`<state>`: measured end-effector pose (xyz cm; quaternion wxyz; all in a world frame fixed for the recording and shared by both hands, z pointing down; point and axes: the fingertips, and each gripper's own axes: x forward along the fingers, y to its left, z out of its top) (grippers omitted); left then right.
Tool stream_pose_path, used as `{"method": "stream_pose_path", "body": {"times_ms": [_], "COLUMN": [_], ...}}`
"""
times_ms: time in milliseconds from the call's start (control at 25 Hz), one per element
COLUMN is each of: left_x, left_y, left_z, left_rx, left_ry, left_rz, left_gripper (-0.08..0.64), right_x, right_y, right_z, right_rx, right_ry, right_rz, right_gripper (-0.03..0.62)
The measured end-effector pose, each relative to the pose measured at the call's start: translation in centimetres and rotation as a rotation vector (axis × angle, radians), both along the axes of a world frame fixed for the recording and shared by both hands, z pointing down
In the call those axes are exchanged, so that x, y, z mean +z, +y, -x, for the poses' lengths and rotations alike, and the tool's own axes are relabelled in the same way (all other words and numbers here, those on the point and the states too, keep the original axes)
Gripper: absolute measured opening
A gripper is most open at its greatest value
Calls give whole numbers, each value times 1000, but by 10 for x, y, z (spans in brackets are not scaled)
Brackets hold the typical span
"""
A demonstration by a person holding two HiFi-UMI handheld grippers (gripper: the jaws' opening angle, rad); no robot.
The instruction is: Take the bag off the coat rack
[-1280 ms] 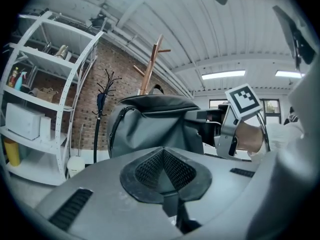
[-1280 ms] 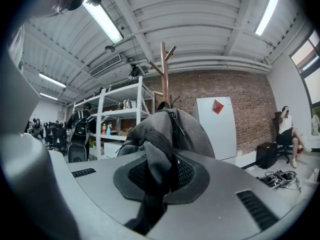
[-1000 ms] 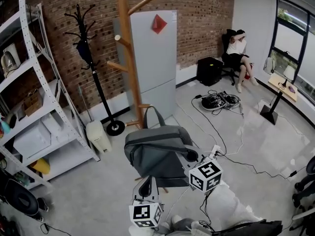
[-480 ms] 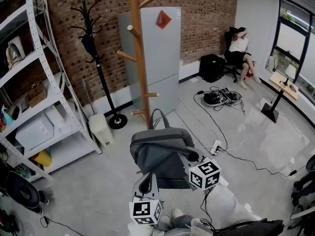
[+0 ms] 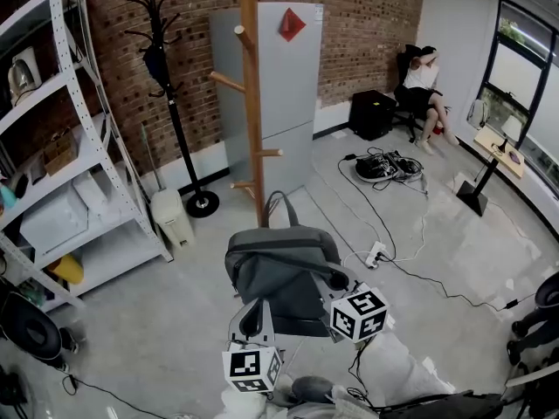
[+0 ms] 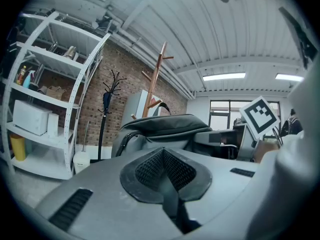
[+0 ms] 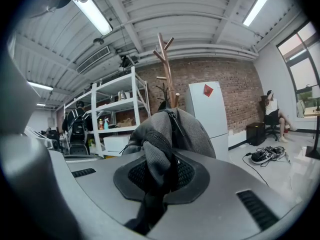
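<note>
Right tongs (image 7: 161, 176) pinch the padded strap (image 7: 156, 154) of the bag (image 5: 278, 273). Left tongs (image 6: 164, 171) pinch a thin strap (image 6: 172, 206), bag just ahead.

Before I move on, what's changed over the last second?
The bag came slightly down and away from the wooden coat rack, carried by the right gripper, whose fingers stay clamped on its strap. Nothing grasped or released; rack and surroundings unchanged.

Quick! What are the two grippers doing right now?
Left gripper: closed; whether it pinches anything can't be told.
Right gripper: closed on the bag.
</note>
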<state>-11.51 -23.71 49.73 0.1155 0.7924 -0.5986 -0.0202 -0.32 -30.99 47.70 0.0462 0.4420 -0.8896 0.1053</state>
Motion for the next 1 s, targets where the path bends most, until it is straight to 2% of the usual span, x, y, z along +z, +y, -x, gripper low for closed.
{"method": "stream_pose_path", "body": {"times_ms": [360,640,1000], "left_x": [-3,-8,-14], "left_y": [1,15,43], "left_z": [0,-15,-35], "left_rx": [-27,-45,-68], "left_ry": [-12,-6,-36], "left_rz": [-7,-8,-24], "left_gripper": [3,3,3], "right_x": [9,5,6], "right_y": [11,27,59], "right_z": [1,-6,-26], "right_rx": [-24,-58,-72], "right_ry": [-1,3,-6], "right_rz": [23,22,31], "right_gripper": [37,37,37]}}
